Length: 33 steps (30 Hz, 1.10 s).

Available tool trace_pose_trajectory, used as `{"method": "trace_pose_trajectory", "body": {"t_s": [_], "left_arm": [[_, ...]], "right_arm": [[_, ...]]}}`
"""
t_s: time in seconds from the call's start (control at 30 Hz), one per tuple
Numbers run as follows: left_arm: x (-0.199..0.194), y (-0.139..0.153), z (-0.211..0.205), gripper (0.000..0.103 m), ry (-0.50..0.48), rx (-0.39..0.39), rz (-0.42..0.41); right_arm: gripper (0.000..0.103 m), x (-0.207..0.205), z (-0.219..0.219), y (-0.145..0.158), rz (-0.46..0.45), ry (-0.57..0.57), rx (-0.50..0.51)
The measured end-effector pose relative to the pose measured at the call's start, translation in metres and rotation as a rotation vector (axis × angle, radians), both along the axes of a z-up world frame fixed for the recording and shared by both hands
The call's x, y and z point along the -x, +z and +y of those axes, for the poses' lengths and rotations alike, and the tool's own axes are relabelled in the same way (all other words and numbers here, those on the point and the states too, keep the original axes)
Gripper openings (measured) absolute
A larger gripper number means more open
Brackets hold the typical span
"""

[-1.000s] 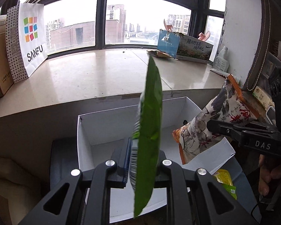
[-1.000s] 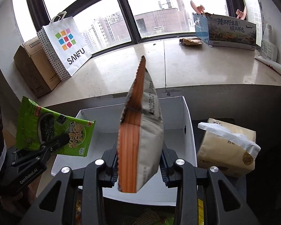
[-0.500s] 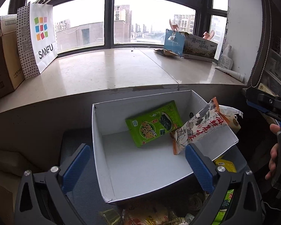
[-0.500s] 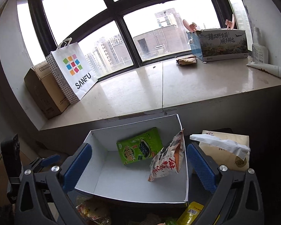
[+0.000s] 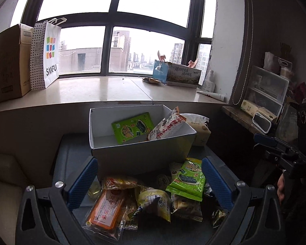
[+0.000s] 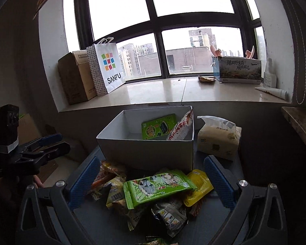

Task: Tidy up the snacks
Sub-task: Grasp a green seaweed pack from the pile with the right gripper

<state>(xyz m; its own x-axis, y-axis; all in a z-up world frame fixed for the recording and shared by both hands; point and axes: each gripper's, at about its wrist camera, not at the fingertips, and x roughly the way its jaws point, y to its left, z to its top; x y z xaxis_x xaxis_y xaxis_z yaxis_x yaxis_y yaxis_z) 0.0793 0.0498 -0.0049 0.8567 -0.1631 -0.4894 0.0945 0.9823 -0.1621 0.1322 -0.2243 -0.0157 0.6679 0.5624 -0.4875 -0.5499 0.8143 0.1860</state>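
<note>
**Two packets in the box, both grippers empty over the pile**

A white box (image 5: 141, 153) sits on a dark surface below a wide window ledge. Inside it, toward the far right corner, a green seaweed packet (image 5: 132, 127) leans against the far wall, and a white-and-red snack bag (image 5: 166, 127) stands propped against the box's right wall, touching the green one.

Just in front of the box's near wall lies a loose pile of snacks (image 6: 151, 194) not yet sorted: an orange biscuit pack (image 5: 108, 210) at the near left, a green packet (image 5: 186, 179) on top at the right, a yellow pouch (image 6: 197, 185) and several crinkled wrappers beneath.

The left gripper (image 5: 149, 181) and the right gripper (image 6: 151, 181) both hang above this pile, jaws spread wide with nothing between them; their jaws have just been opening. Each is held by a person's hand, barely in view.

A tissue pack (image 6: 218, 140) rests to the right of the box.

The step in hand looks like the return for more snacks. The next move likely calls for lowering each gripper onto a separate top-lying packet, closing on an edge without dragging its neighbours.
</note>
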Motion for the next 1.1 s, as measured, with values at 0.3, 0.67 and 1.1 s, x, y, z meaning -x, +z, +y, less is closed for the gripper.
{"method": "trace_pose_trajectory", "body": {"t_s": [0.3,0.67,1.1], "left_arm": [[0.044,-0.008,-0.032,0.103,-0.083,-0.002,-0.004],[0.048,-0.018,-0.022,0.103,-0.072,0.025,0.022],[0.045,-0.031,-0.016,0.103,-0.063,0.032,0.06]], "right_arm": [[0.103,-0.016,-0.015,-0.084,0.42,0.015,-0.197],[0.103,-0.109,0.005,-0.144,0.717,-0.064,-0.404],[0.026,-0.119,0.025,-0.145,0.694,-0.051,-0.332]]}}
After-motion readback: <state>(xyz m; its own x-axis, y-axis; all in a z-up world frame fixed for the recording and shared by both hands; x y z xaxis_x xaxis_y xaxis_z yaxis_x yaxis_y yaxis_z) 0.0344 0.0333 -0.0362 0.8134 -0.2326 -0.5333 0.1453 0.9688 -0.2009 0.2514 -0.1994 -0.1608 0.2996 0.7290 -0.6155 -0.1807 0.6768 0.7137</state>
